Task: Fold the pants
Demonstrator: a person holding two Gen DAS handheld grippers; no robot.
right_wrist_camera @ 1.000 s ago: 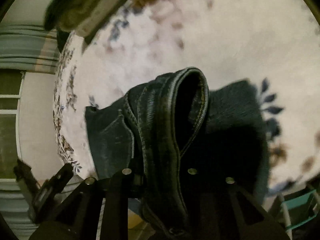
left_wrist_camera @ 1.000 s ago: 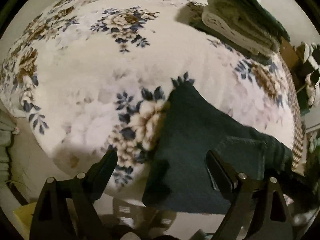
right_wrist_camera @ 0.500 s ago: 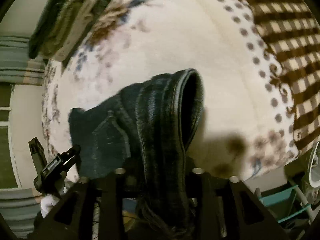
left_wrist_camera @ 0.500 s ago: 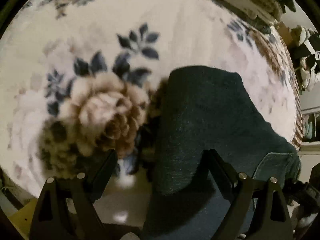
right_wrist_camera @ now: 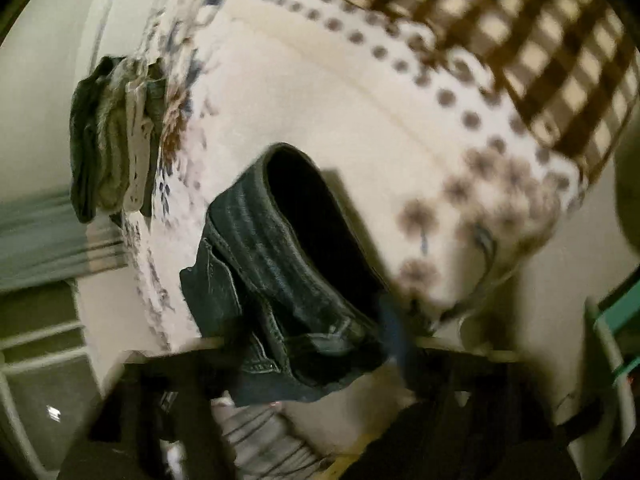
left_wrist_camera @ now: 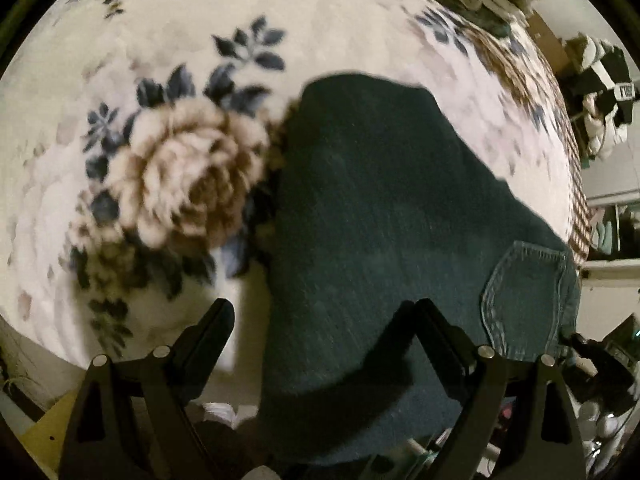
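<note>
Denim pants (left_wrist_camera: 380,220), dark blue-green, lie draped over the near edge of a flower-printed blanket (left_wrist_camera: 192,184), their cloth hanging down between and below the fingers of the left gripper (left_wrist_camera: 320,320). Those fingers stand spread wide: the left one is clear of the cloth over the blanket edge, while the right one rests against the fabric, just left of a stitched back pocket (left_wrist_camera: 524,300). From the right wrist view the same pants (right_wrist_camera: 280,264) show their waistband gaping as a dark loop straight ahead of the right gripper (right_wrist_camera: 316,356), with the seamed denim running down to it. That view is heavily blurred, so I cannot tell whether the right fingers pinch the cloth or stand apart. Beyond the waistband, a brown checked cover (right_wrist_camera: 520,40) lies far right, and a stack of folded clothes (right_wrist_camera: 116,140) sits far left.
</note>
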